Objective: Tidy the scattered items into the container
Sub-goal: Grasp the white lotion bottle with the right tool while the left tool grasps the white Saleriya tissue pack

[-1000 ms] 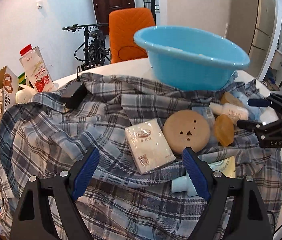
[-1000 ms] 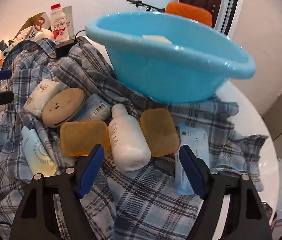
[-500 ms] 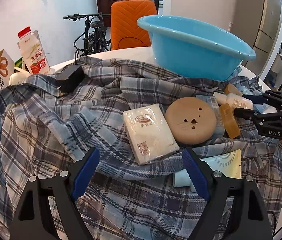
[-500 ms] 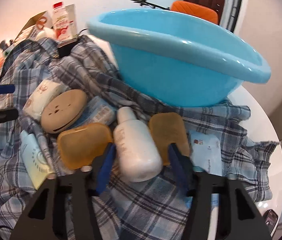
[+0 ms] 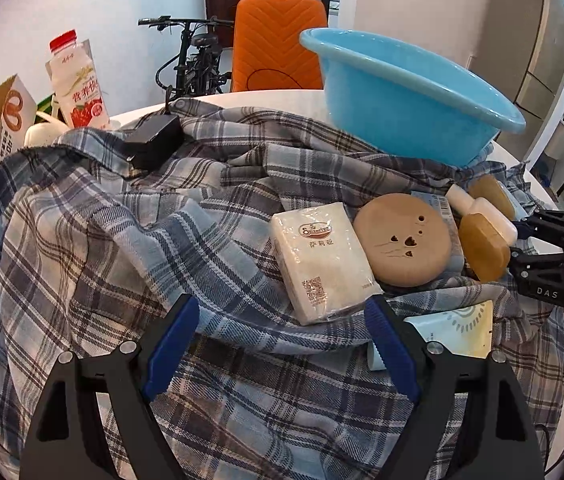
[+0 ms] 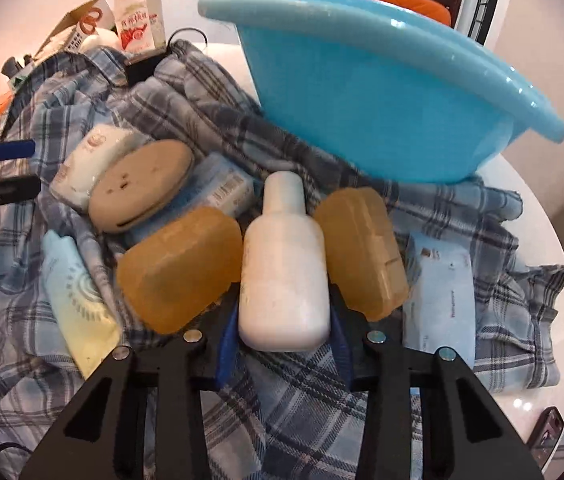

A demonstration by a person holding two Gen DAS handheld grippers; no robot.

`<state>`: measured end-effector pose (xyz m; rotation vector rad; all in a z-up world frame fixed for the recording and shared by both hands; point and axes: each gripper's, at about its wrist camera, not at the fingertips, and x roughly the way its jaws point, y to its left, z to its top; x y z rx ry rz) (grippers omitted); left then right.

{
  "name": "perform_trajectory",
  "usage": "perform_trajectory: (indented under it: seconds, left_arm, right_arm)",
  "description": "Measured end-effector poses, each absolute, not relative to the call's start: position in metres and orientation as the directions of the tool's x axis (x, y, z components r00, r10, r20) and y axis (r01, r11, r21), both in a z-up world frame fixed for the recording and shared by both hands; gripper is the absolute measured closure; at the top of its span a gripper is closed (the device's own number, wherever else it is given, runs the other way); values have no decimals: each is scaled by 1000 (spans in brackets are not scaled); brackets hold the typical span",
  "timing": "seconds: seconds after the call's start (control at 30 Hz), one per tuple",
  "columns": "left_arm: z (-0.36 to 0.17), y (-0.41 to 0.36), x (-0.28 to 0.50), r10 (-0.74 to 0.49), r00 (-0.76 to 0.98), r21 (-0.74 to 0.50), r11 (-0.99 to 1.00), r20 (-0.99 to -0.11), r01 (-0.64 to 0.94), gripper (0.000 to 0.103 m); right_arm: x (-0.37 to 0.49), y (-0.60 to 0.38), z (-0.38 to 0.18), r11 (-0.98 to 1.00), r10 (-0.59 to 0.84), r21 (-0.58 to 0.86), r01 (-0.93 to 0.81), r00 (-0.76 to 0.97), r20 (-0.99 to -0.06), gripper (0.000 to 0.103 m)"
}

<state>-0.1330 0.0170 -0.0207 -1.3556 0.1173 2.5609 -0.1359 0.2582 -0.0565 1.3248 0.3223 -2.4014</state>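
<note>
Firmly, the right hand-held gripper [image 6: 284,344] clamped the white plastic bottle [image 6: 284,276] between 2 amber soap boxes [image 6: 180,274], while the left hand-held gripper [image 5: 282,344] hovered wide open, empty, above the plaid shirt [image 5: 122,240].

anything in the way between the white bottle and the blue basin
Nothing visible. The right gripper is shut on the bottle, and the basin sits just beyond, rim open. The amber boxes flank the bottle but don't block lifting it.
</note>
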Motion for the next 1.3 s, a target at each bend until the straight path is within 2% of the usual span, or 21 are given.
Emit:
perform_trajectory:
  seconds: [0.57, 0.8, 1.13, 1.3]
  left_arm:
    - [-20, 21, -130, 175, -540, -29, -963, -823, -267, 16]
    - [-22, 19, -131, 170, -543, -32, -966, -822, -255, 16]
    - [-20, 21, -144, 233, -524, -118, -963, -819, -243, 16]
    - [-37, 43, -160, 242, -474, -135, -959, -847, -248, 17]
  right_arm:
    - [-145, 253, -52, -921, -196, -16, 390, -498, -844, 64]
    - [-133, 256, -44, -922, -212, -16, 386, -541, -814, 65]
    - [-109, 268, -19, -929, -229, -9, 369, -596, -769, 65]
    - [-96, 270, -8, -927, -242, -9, 375, -616, -750, 65]
